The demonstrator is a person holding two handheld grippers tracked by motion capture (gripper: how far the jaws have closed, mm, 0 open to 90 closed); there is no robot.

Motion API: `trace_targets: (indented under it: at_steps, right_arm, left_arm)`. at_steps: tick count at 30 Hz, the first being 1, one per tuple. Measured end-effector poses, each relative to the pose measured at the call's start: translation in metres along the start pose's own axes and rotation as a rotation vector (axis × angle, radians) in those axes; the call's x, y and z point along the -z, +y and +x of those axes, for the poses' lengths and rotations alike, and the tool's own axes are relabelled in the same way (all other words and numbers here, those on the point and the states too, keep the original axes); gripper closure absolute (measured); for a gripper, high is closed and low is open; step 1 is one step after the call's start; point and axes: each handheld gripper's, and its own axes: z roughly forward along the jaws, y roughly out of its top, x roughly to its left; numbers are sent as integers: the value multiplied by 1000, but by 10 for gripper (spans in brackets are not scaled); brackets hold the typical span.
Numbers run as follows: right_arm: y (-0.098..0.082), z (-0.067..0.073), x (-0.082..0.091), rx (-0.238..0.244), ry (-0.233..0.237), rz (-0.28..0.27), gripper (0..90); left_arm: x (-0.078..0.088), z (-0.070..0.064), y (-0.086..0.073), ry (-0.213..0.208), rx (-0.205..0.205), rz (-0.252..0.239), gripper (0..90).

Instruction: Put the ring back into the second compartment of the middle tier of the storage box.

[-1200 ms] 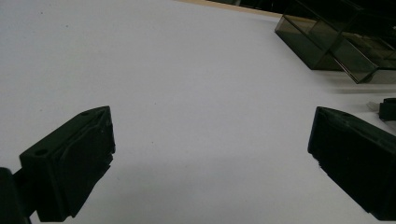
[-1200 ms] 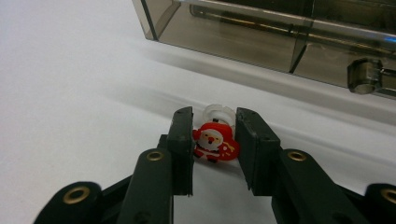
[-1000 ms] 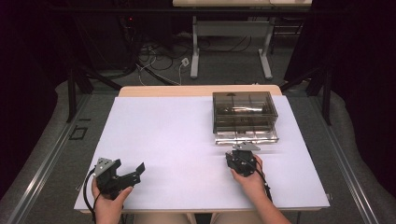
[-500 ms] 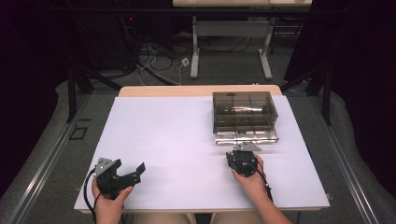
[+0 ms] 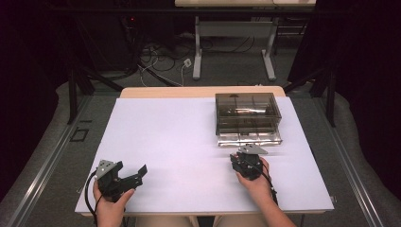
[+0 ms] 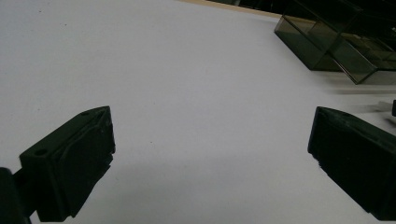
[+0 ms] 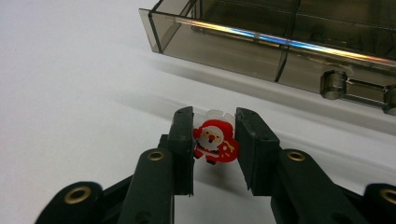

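With the right gripper (image 7: pixel 214 140) pinching the small Santa figure (image 7: pixel 215 141) by its edges at lower centre, it may twist free — left gripper (image 6: pixel 210 154) jaws gape wide, empty.

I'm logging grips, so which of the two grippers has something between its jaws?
The right gripper: its jaws clamp a small Santa figure. The left gripper stands wide open.

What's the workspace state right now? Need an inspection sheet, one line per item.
Surface: white table top, bare in the middle.
Job's things: smoky clear drawer box at far right, drawer pulled out; small Santa figure.
Clutter: nothing seen.
Grippers: left tool open, low over the near-left table; right tool shut on the Santa figure in front of the drawer.
Cables: black cable trailing from left tool; loose cables on floor.
Surroundings: dark room, desk legs behind.
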Motion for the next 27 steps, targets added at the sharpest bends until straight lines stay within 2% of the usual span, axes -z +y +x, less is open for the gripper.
trace_targets:
  at_steps: [11,27]
  right_arm:
    - [1,0,9,-7,10,-24,684]
    - [2,-3,17,-2,14,-25,684]
  left_arm:
    - [0,0,0,-1,0,0,7]
    - [1,1,0,1,3,-5,7]
